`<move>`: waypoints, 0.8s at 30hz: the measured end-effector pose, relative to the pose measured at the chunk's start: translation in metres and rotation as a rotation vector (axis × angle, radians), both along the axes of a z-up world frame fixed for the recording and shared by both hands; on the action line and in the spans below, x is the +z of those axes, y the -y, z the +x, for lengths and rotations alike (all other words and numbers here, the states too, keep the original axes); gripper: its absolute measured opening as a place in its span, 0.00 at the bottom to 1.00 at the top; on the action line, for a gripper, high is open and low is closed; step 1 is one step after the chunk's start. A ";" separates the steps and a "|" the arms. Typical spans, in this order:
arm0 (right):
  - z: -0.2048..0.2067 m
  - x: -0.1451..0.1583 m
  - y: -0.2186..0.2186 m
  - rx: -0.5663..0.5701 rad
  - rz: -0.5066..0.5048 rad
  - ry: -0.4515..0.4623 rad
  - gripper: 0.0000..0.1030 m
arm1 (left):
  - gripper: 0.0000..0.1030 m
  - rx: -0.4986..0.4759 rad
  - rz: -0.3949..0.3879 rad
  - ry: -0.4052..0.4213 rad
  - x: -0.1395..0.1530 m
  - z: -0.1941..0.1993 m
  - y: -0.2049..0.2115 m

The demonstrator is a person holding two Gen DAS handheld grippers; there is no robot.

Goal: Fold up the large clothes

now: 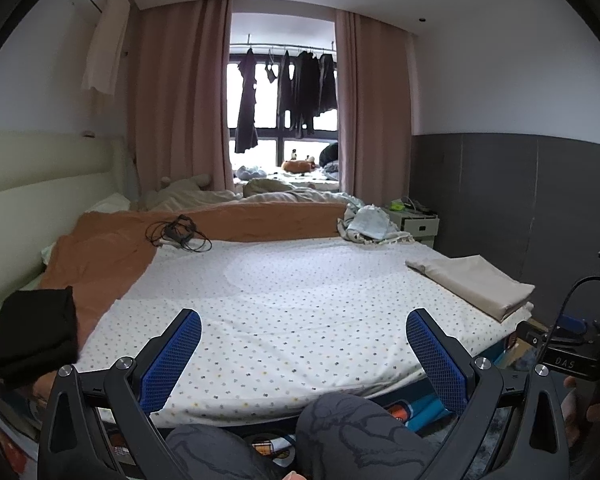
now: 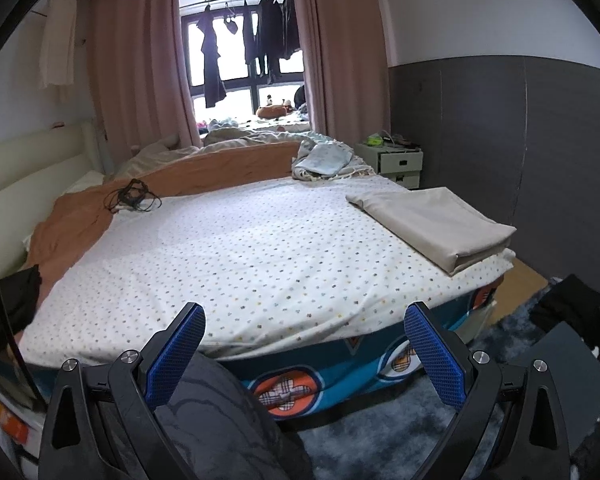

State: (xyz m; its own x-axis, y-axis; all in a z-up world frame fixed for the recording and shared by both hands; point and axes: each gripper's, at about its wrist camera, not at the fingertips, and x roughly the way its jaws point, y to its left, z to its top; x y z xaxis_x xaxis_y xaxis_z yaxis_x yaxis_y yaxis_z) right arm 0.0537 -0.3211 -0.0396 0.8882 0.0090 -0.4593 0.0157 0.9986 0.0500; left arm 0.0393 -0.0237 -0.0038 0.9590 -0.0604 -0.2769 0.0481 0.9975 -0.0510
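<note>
The left claw [image 1: 303, 354] is hanging spread and empty above the person's knees, and the right claw [image 2: 305, 350] is gaping wide too, gripping nothing. Beyond them the bed [image 2: 236, 256] is lying bare in the middle. A beige folded cloth [image 2: 440, 224] is sitting at its right corner and a black folded garment [image 1: 36, 332] at the left edge, so those look done. A dark heap [image 2: 572, 320] is lying on the floor, probably waiting next.
</note>
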 end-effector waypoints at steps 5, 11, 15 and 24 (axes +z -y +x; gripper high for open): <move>-0.006 -0.001 0.006 -0.018 0.026 0.014 0.98 | 0.99 0.004 -0.001 0.002 -0.001 -0.005 -0.001; -0.007 0.001 0.008 -0.027 0.027 0.012 0.98 | 0.99 -0.009 0.013 -0.013 -0.002 -0.004 0.002; -0.007 0.001 0.009 -0.019 0.029 0.010 0.98 | 0.99 -0.016 0.011 -0.009 -0.002 -0.007 0.002; -0.011 0.003 0.008 -0.016 0.019 0.020 0.98 | 1.00 -0.015 0.003 0.002 0.000 -0.014 -0.001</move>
State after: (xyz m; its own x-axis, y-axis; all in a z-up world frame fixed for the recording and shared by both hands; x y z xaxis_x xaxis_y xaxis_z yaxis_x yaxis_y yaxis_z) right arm 0.0431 -0.3291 -0.0368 0.8972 0.0033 -0.4416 0.0307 0.9971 0.0698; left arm 0.0250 -0.0223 -0.0041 0.9585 -0.0740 -0.2754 0.0632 0.9968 -0.0481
